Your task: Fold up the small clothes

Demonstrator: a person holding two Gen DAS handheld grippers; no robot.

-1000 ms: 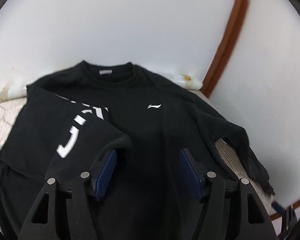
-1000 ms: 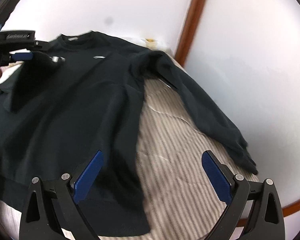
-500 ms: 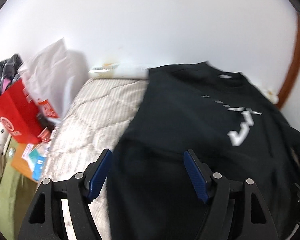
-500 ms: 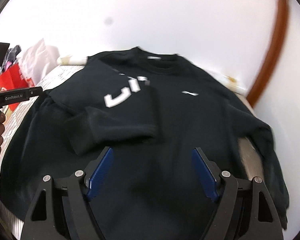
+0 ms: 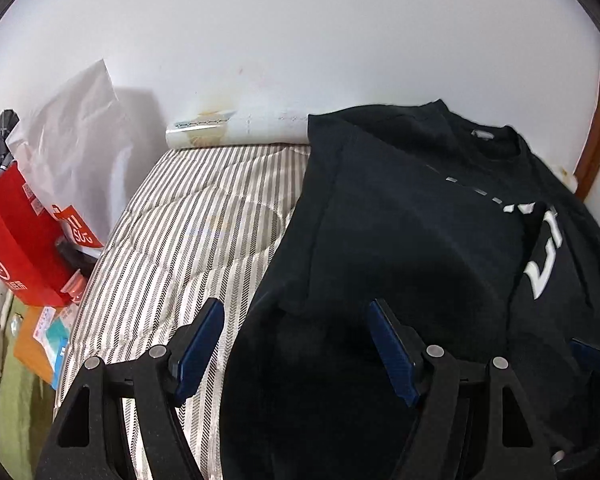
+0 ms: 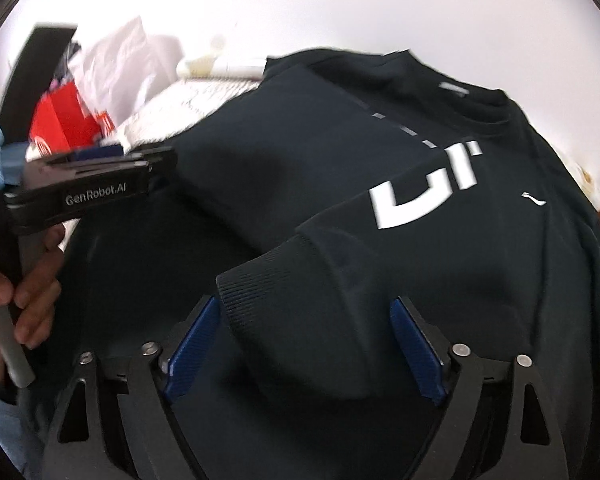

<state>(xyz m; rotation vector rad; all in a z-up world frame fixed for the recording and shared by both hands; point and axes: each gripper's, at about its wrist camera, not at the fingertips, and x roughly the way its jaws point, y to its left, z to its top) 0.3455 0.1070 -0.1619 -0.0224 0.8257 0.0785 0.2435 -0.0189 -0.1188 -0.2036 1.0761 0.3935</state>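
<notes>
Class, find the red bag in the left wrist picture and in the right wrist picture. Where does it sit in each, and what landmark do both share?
Left wrist view: the red bag sits at the far left edge, beside the striped mattress.
Right wrist view: the red bag is upper left, blurred, beyond the left gripper.
Shared landmark: the white letters on the black sweatshirt.

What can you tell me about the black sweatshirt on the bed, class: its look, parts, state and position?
The black sweatshirt looks like soft knit. It has a round collar with a grey neck tag, a small white chest logo, and large white lettering on one sleeve. It lies front up on the striped mattress, collar toward the wall. The lettered sleeve is folded across the chest, its ribbed cuff lying near the open right gripper.
</notes>
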